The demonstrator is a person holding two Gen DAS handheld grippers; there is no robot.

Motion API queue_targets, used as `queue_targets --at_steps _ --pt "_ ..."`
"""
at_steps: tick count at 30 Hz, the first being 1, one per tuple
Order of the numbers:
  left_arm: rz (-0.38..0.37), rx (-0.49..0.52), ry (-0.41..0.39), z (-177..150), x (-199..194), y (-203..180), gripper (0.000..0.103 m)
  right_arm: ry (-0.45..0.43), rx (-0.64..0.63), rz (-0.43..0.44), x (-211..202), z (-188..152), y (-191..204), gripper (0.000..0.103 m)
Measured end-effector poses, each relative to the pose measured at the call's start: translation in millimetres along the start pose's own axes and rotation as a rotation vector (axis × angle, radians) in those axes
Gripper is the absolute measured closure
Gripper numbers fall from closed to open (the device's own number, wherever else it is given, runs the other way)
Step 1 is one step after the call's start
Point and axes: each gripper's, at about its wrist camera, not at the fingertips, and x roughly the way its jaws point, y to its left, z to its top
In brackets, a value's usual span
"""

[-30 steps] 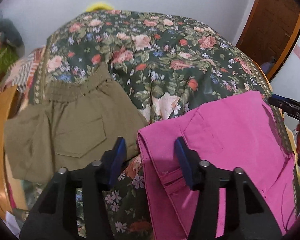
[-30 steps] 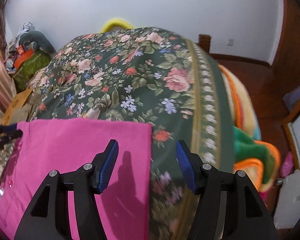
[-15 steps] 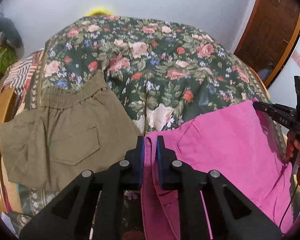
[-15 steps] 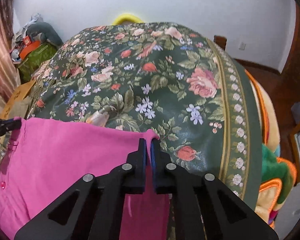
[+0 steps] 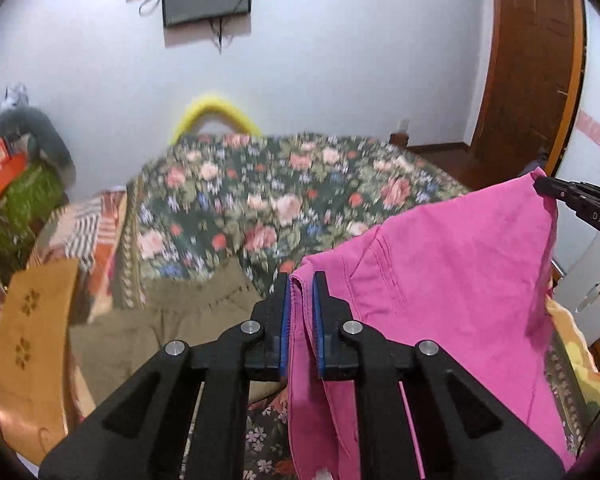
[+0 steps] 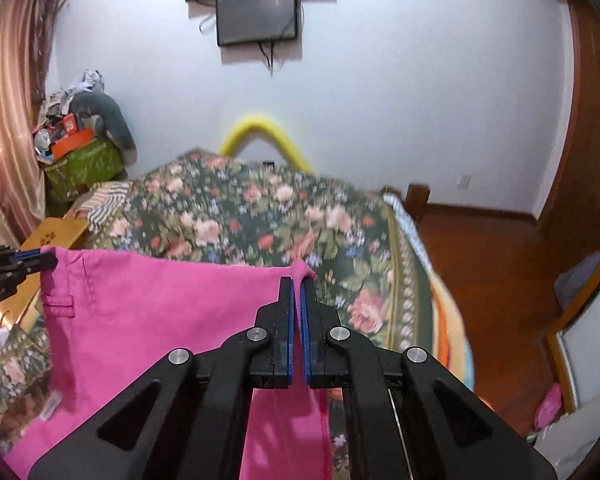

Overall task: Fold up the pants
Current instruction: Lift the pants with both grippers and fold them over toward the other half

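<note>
L gripper (image 5: 301, 280) + R gripper (image 6: 298, 284) pinch pink pants (image 5: 440, 264) top corners

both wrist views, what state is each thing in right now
pink pants: lifted, hanging by two top corners
left tongs: shut on the pink pants' corner
right tongs: shut on the other corner
olive shorts: lying flat on the bed
floral bedspread: spread over the bed
wall screen: dark
</note>
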Motion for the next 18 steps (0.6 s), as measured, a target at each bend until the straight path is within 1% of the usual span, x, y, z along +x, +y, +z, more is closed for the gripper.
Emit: queue_targets --at_steps 4,7,10,12,16,18 --pt "-0.004 0.027 -0.021 -4.9 -29.7 -5.9 0.093 -0.016 -0.005 0.026 -28.6 -5.6 6.4 0.101" --pt "0.002 0.063 -0.028 -20.1 -51.2 -11.8 0.093 -0.018 -0.008 0.050 -47.7 -18.2 13.3 0.101" --pt "0.006 0.083 -0.025 -35.5 -67.1 -15.0 0.093 -0.008 -0.006 0.068 -66.2 -36.2 19.4 0.101" --pt "0.009 0.094 -0.020 -48.2 -77.7 -16.3 0.093 -0.002 -0.006 0.065 -75.1 -48.7 20.9 0.101" --pt "0.016 0.117 0.003 -76.8 -92.7 -18.4 0.094 0.035 0.044 0.072 -89.5 -78.3 16.8 0.101" --pt "0.002 0.129 0.024 -93.2 -99.6 -22.3 0.095 0.058 0.074 0.092 -98.1 -94.0 17.4 0.101"
